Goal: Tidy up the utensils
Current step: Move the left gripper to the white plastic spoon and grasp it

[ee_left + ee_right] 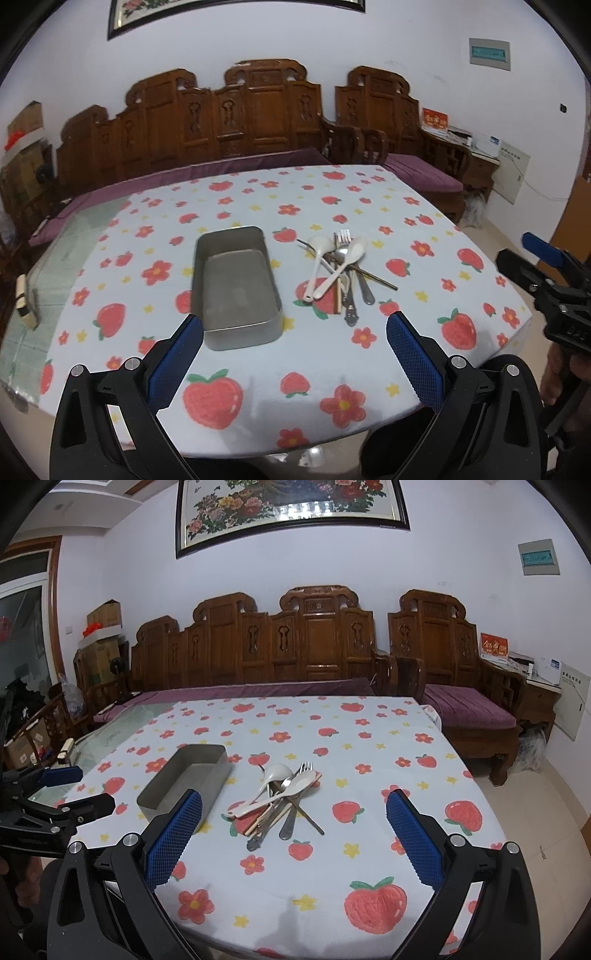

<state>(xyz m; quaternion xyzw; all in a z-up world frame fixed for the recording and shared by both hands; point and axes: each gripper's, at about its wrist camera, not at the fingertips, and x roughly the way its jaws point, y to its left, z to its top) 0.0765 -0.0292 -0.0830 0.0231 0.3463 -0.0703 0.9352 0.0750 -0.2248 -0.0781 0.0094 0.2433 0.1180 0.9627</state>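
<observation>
A pile of utensils (340, 271) lies on the strawberry tablecloth: white spoons, a metal fork, a metal spoon and chopsticks, crossed over each other. It also shows in the right wrist view (282, 799). An empty metal tin (236, 288) stands left of the pile, seen too in the right wrist view (184, 781). My left gripper (295, 332) is open and empty, above the table's near edge in front of the tin and pile. My right gripper (294, 810) is open and empty, just in front of the pile.
The table (369, 738) is covered by the flowered cloth, with bare glass (74, 240) at its left. A carved wooden sofa (314, 646) with purple cushions stands behind. A small block (26, 301) lies on the glass at far left. Floor lies to the right.
</observation>
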